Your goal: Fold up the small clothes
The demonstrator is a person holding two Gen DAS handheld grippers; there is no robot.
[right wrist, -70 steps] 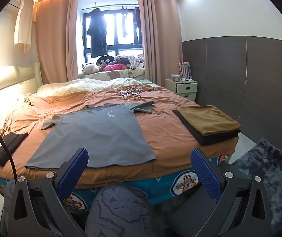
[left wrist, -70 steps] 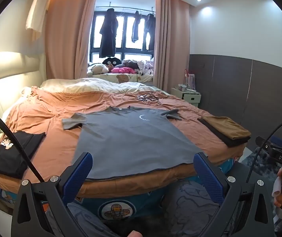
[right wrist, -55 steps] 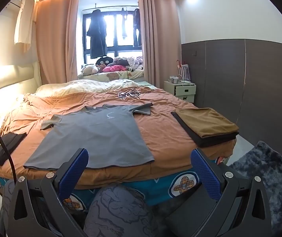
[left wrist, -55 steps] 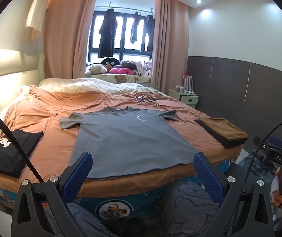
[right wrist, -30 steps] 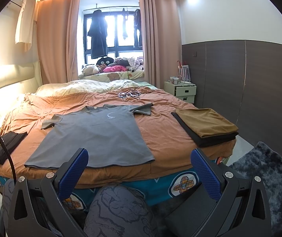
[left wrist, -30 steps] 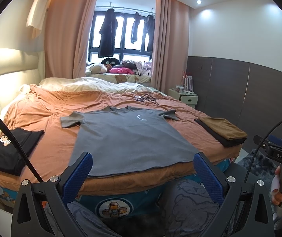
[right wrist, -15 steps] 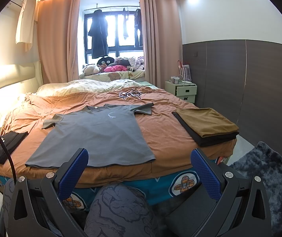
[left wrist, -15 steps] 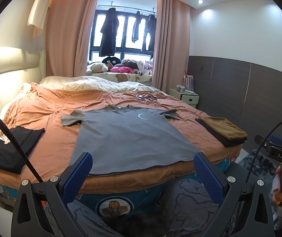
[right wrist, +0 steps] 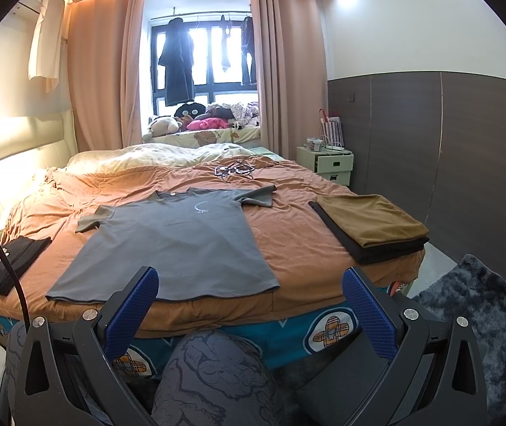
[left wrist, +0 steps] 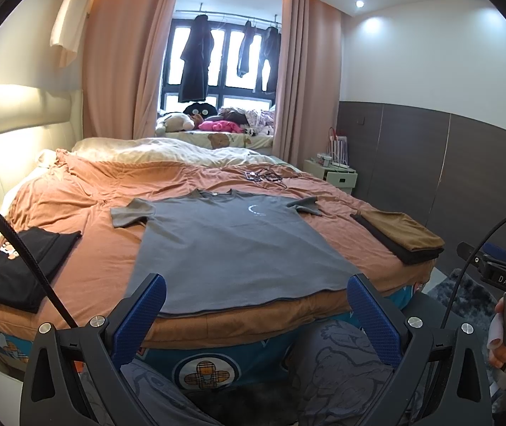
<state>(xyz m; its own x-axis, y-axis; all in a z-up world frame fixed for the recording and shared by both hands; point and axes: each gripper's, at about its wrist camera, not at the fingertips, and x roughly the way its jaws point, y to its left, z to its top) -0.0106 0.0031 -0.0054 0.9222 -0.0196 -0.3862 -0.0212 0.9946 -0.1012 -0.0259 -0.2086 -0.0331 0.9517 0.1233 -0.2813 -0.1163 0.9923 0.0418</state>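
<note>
flat on the bed point(left wrist: 86, 248), a grey t-shirt point(left wrist: 231, 245) reaches the near edge — the left gripper point(left wrist: 253, 307) and right gripper point(right wrist: 249, 301) both hang released, grasping nothing.

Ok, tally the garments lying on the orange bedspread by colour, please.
Grey: 1, the T-shirt spread flat
Brown: 1, the brown folded piece on top of a black one
Black: 2, the one under the brown and the one at the left edge
Total: 4

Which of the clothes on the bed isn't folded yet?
The grey T-shirt, spread flat mid-bed. The black garment and the brown-on-black stack are already folded.
</note>
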